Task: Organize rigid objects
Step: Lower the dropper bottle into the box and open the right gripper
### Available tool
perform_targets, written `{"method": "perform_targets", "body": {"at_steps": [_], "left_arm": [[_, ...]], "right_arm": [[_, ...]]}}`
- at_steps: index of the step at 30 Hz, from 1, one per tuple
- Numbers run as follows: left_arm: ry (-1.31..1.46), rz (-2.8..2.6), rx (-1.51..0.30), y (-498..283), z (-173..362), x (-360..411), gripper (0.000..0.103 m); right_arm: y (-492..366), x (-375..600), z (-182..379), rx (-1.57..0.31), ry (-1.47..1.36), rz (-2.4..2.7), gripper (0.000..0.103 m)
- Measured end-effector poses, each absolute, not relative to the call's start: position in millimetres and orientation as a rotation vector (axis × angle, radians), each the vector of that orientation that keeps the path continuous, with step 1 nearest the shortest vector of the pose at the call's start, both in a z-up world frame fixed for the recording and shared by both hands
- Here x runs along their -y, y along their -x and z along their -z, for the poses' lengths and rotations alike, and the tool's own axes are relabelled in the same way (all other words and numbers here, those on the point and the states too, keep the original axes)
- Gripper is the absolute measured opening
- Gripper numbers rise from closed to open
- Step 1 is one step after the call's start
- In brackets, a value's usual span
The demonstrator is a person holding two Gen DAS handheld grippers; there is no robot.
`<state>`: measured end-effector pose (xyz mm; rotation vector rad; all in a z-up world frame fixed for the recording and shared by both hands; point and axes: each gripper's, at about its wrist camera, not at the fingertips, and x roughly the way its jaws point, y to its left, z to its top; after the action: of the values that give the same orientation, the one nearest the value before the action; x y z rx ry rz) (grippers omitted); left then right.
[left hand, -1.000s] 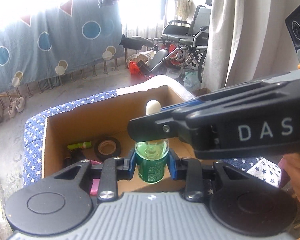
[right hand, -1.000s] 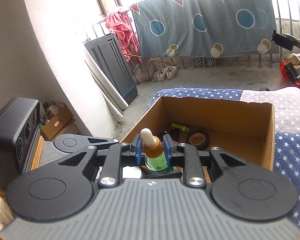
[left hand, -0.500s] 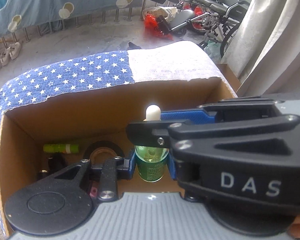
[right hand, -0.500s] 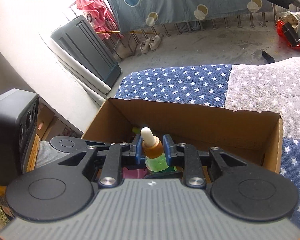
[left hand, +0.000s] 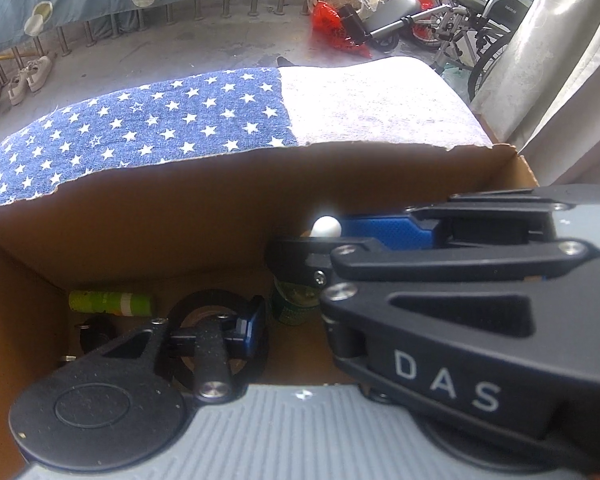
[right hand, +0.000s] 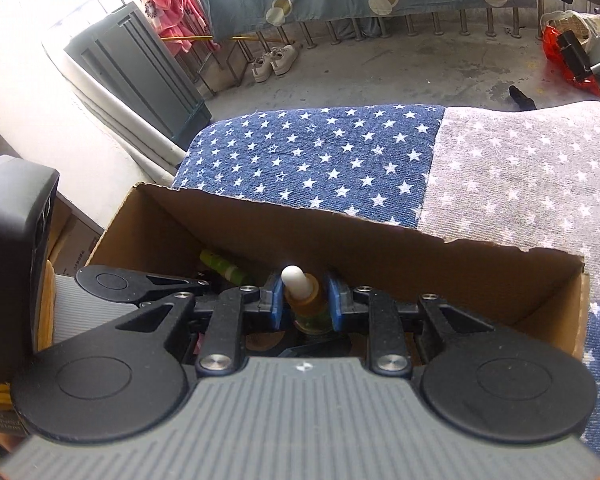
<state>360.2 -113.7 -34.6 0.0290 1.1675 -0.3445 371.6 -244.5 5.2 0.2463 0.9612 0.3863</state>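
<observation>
A green dropper bottle [right hand: 296, 280] with an amber collar and a white bulb stands upright inside the cardboard box [right hand: 380, 248]. My right gripper [right hand: 306, 304] is shut on its neck. In the left wrist view the bottle's green body [left hand: 294, 308] shows low in the box [left hand: 180, 216], under the right gripper [left hand: 440, 300], which crosses in from the right. My left gripper [left hand: 296, 326] is opening: its blue left pad [left hand: 246, 326] stands a little off the bottle, and its other finger is hidden beneath the right gripper.
Lying in the box are a green tube [left hand: 108, 303], a black tape roll [left hand: 216, 320] and small dark items [left hand: 94, 330]. The box rests on a star-patterned cloth [right hand: 320, 152]. A black speaker [right hand: 12, 240] stands to the left, a wheelchair [left hand: 460, 8] and a curtain [left hand: 560, 60] to the right.
Both grippers have sunk into the box with the bottle. The left gripper's jaws, shut on the bottle's body earlier, have spread away from it. The right grip on the neck is unchanged.
</observation>
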Motion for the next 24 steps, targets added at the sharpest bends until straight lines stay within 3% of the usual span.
{"method": "perform_targets", "body": {"at_steps": [6, 11, 24], "left_arm": [[-0.018, 0.333, -1.169, -353.0, 28.5, 108.8, 0.062], [-0.032, 0.317, -1.139, -338.6, 12.4, 101.9, 0.068], [-0.089, 0.358, -0.925, -228.6, -73.6, 72.2, 0.069]], "right_arm": [[-369.2, 242.9, -6.8, -0.969, -0.252, -0.390, 0.026], [-353.3, 251.7, -20.8, -0.929, -0.279, -0.374, 0.050], [-223.9, 280.5, -81.4, -0.759, -0.423, -0.414, 0.058]]}}
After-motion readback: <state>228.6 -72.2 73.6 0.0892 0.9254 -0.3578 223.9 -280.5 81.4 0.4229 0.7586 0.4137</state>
